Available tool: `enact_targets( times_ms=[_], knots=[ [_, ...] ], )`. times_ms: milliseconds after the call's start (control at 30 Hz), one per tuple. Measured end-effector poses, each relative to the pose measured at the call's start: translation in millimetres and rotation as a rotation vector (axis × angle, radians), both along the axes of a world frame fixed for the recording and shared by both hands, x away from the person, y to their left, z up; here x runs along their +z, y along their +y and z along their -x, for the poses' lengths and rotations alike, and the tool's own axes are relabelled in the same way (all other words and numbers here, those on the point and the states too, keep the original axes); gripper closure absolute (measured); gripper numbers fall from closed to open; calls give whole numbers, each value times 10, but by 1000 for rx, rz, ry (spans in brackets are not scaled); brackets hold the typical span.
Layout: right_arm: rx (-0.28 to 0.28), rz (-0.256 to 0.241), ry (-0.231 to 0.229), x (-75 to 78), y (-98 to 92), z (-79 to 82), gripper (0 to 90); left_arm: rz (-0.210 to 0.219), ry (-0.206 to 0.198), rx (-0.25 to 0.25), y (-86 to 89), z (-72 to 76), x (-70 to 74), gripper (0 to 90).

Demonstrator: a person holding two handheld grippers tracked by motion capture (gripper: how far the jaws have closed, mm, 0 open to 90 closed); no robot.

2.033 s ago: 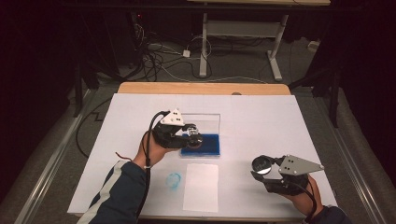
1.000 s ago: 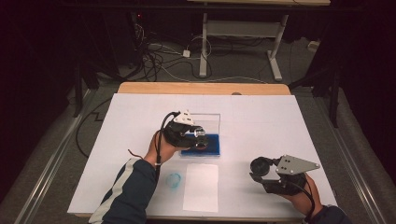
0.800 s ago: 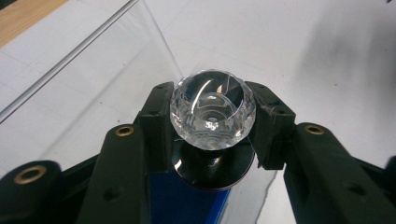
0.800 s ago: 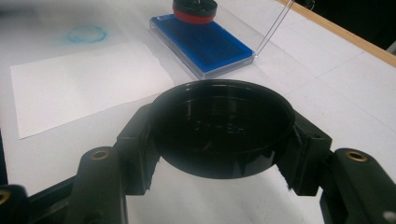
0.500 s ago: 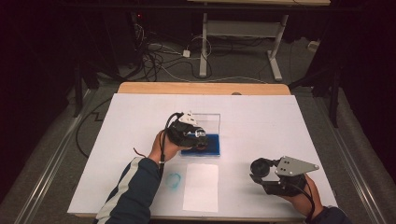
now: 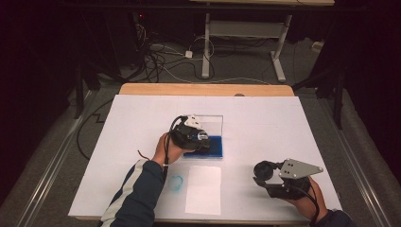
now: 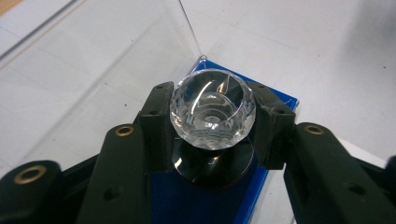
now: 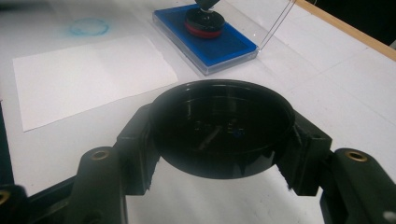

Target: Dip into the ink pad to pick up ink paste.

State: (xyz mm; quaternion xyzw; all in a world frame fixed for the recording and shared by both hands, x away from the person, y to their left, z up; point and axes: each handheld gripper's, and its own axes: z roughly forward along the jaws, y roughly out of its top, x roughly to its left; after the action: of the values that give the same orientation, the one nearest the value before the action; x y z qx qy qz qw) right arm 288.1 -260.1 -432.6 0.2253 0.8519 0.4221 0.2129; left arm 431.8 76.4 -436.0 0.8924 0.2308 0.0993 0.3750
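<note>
A round stamp with a clear faceted knob and a black base stands pressed on the blue ink pad of an open clear case. My left gripper is shut on the knob, its jaws clamping both sides. In the right gripper view the stamp sits on the blue ink pad farther off. My right gripper is shut on a black round cap, held above the table at the front right, where the high view shows the right gripper.
A white sheet of paper lies near the front edge. A blue ring mark is printed on the white table cover left of the sheet. The case's clear lid stands open behind the pad.
My left gripper has carried the stamp right and forward from beside the case onto the blue ink pad. The right gripper has stayed in place with the cap.
</note>
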Motion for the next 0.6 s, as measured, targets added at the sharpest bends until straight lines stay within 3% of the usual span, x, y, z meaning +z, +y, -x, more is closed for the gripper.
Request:
enact_targets(
  times_ms=[133, 600],
  knots=[
    [5, 3, -4, 3, 15, 8, 389, 22, 2, 5, 19, -9, -23, 542],
    [10, 11, -1, 4, 32, 27, 389, 5, -4, 4, 4, 19, -37, 542]
  ],
)
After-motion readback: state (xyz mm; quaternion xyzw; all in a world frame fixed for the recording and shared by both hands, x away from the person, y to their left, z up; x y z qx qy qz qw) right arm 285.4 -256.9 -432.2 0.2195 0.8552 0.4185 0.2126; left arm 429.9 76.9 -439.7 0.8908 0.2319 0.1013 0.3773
